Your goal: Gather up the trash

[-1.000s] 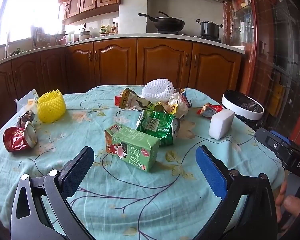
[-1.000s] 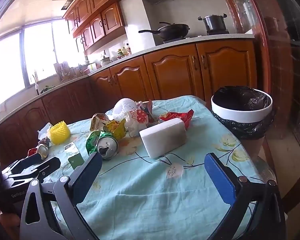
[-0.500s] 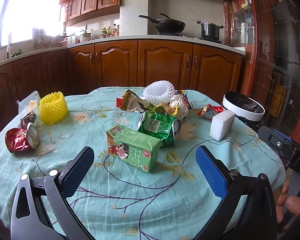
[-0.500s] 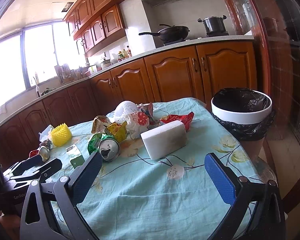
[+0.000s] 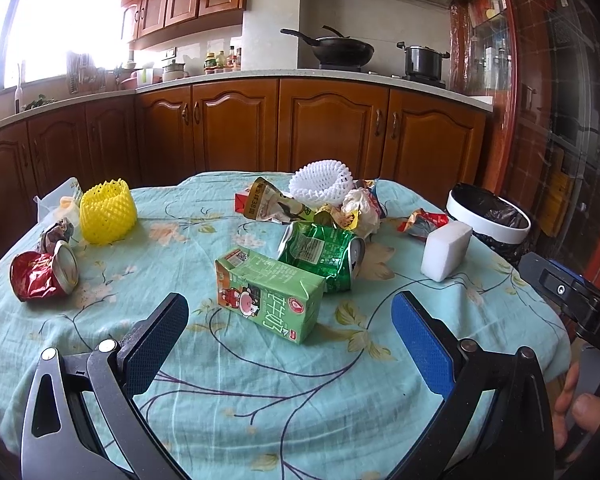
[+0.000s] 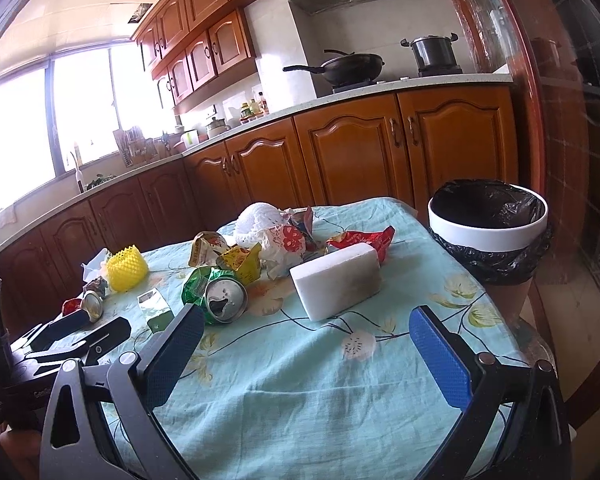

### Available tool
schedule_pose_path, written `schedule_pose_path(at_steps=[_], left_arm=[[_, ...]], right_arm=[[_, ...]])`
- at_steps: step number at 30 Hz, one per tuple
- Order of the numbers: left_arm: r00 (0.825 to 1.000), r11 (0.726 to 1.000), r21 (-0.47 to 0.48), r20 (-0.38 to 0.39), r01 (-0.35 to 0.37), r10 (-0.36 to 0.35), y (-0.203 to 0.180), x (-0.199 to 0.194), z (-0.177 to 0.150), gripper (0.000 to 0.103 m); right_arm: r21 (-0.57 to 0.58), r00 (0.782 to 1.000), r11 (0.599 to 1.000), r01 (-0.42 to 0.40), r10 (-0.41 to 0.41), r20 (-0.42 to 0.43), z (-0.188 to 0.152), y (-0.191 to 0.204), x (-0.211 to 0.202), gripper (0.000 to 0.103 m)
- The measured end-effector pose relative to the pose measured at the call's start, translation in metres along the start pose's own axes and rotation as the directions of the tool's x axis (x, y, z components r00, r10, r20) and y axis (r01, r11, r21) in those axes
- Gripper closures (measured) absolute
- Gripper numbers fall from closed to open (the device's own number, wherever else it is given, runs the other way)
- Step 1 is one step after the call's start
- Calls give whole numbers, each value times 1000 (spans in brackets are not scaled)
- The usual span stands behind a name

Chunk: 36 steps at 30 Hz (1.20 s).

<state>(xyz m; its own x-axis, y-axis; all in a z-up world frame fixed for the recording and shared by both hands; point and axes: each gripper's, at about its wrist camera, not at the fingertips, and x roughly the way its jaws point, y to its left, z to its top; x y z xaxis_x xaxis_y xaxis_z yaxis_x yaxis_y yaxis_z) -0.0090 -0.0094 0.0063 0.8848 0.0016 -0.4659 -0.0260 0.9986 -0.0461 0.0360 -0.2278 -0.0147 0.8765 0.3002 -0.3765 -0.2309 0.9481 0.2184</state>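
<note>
I see the counter (image 5: 260,420) under its pale blue flowered cloth, with the trash spread across it. The white bin (image 6: 487,232) with a black liner stands just off the counter's far right edge. My left gripper (image 5: 288,344) hovers over the near edge, jaws wide apart and empty, facing the green milk carton (image 5: 270,294) that lies on its side, touching the crushed green can (image 5: 324,252) behind it. My right gripper (image 6: 306,356) also has its jaws apart and empty, facing the white foam block (image 6: 336,280). The yellow foam net (image 5: 107,211) stands far left, near the crushed red can (image 5: 44,276).
</note>
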Motion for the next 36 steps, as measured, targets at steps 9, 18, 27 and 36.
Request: schedule_pose_path(at_steps=[9, 18, 27, 36], left_arm=[[1000, 1000, 2, -4, 5, -5, 1, 2, -1, 0], [1000, 1000, 2, -6, 9, -9, 1, 2, -2, 0], [1000, 1000, -3, -11, 14, -14, 0, 2, -3, 0], [999, 1000, -22, -35, 22, -23, 3, 10, -3, 0]], right_arm=[[1, 1000, 1000, -2, 2, -3, -1, 1, 0, 0], [2, 1000, 1000, -3, 3, -5, -1, 1, 0, 0], [3, 1000, 1000, -4, 4, -6, -1, 1, 0, 0], [4, 1000, 1000, -9, 10, -14, 0, 1, 3, 0]])
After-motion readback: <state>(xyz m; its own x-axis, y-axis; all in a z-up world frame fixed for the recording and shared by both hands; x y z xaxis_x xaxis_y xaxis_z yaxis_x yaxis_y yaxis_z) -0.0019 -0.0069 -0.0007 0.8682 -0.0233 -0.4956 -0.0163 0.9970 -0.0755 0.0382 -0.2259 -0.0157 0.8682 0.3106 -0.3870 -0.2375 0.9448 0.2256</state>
